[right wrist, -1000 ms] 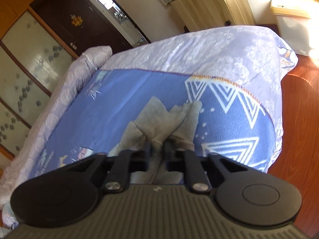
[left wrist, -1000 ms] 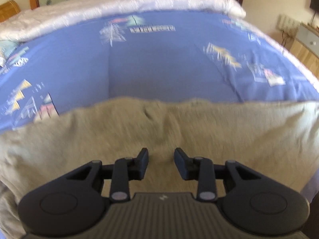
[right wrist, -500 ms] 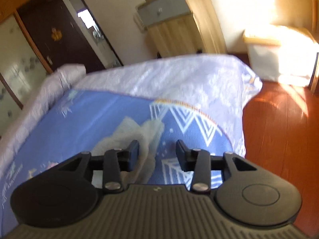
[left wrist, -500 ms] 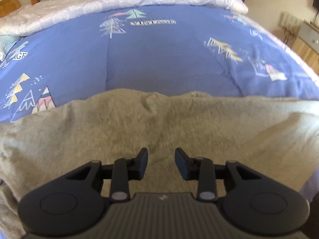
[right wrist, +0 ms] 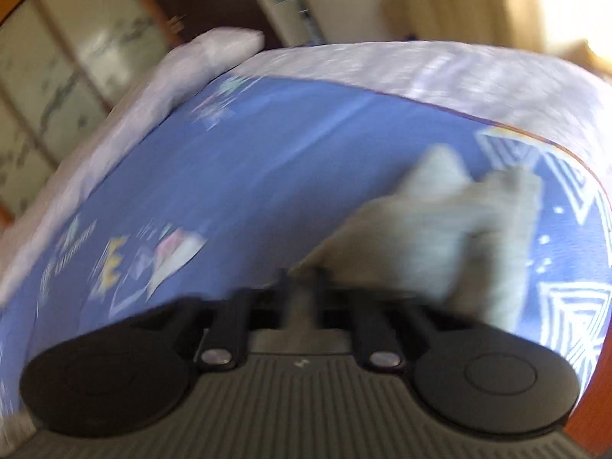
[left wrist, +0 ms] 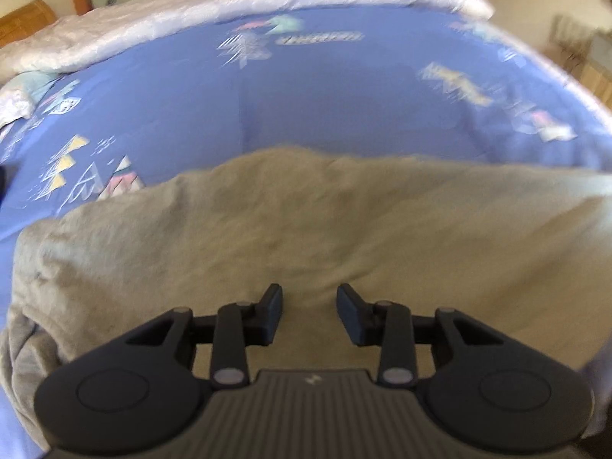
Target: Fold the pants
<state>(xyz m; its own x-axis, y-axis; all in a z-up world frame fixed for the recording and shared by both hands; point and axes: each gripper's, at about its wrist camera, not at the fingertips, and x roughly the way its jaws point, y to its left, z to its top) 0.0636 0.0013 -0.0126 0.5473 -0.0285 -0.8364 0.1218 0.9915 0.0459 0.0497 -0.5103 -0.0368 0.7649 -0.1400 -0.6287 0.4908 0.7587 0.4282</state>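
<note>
The left tool (left wrist: pixel 309 311) is hovering with its jaws apart over the pants (left wrist: pixel 306 222), which are lying on the bed's blue cover (left wrist: pixel 344 107). The right tool (right wrist: pixel 302 298) is clamping a fold of the pants (right wrist: pixel 440 237). Printed lettering on the cover is blurring beyond reading.

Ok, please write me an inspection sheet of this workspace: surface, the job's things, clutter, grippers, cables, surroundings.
Surface: bed with blue patterned cover, white quilt along its far edge.
Job's things: beige pants spread wide on the cover below the left gripper; in the right wrist view a bunched part lies near the bed's corner.
Clutter: nothing seen on the cover besides the pants.
Grippers: left gripper has jaws apart, above the pants, holding nothing. Right gripper has jaws close together with beige cloth between them; the view is blurred.
Cables: nothing seen.
Surroundings: panelled screen, dark wooden cabinet, light wooden furniture.
</note>
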